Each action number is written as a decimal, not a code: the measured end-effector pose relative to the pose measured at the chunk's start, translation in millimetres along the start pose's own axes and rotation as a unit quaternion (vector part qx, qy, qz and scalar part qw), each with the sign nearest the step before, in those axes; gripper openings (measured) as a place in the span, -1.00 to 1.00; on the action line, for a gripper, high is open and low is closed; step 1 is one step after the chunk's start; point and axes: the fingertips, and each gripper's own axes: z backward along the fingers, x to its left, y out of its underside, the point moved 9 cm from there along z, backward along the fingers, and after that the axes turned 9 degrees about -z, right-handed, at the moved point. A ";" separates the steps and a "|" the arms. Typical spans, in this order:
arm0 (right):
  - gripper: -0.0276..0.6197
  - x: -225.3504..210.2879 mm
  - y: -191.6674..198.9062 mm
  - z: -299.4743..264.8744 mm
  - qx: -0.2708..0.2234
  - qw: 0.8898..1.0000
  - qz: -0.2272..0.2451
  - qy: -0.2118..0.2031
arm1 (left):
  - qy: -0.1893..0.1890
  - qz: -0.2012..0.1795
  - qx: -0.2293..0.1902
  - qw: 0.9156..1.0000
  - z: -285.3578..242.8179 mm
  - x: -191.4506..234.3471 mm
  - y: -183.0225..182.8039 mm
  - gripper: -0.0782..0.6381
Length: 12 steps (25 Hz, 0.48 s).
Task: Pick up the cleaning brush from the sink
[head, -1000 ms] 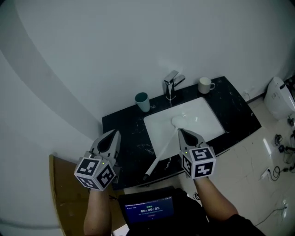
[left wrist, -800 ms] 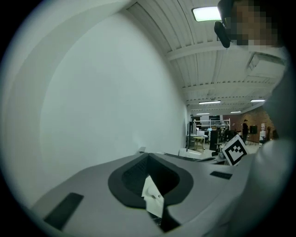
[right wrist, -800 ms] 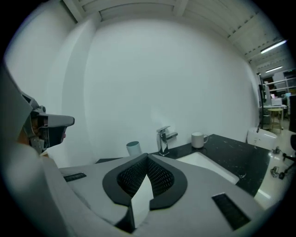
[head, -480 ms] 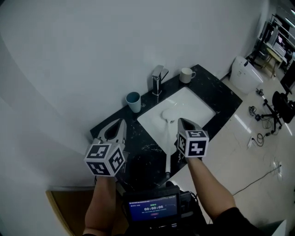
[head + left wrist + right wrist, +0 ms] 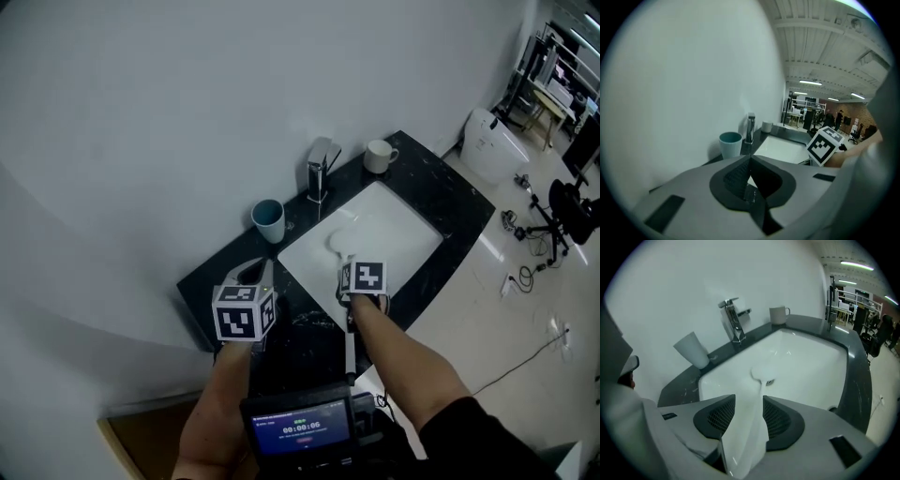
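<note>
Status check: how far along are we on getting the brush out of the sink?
Done: the right gripper is lined up over the cleaning brush, its white handle between the jaws. In hand: those jaws are opening, not pressing it. To do: close, then lift; the head lies in the sink. The left gripper is shut, empty.

The sink (image 5: 408,234) is set into the desk (image 5: 464,202), which stands against the wall (image 5: 187,112). Behind the sink, on the desk's rear strip, stands the tap (image 5: 322,172). A cup (image 5: 269,219) stands to the left of the tap and a mug (image 5: 379,156) to its right. The brush (image 5: 349,342) lies with its head in the sink and its handle reaching out over the desk's front edge. The right tool (image 5: 347,265) sits over that handle, its jaws opening with the handle between them. The left tool (image 5: 264,272) hangs over the desk, left of the sink and in front of the cup. A screen (image 5: 298,429) sits before the desk, between the two forearms.
</note>
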 end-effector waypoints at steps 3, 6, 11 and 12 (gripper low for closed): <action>-0.38 -6.8 -0.7 -28.0 0.059 0.998 -0.017 0.022 | 0.021 0.028 0.072 0.997 -36.2 7.7 17.4 -0.75; -0.37 -16.4 -0.7 -53.7 0.107 0.993 -0.040 0.020 | 0.033 0.044 0.119 0.991 -63.5 11.4 30.4 -0.75; -0.38 -19.2 2.4 -85.0 0.139 0.989 -0.050 0.028 | 0.028 0.050 0.167 0.984 -87.9 13.0 46.2 -0.75; -0.39 -19.3 4.0 -88.6 0.140 0.988 -0.050 0.038 | 0.027 0.054 0.170 0.984 -89.9 12.9 47.9 -0.75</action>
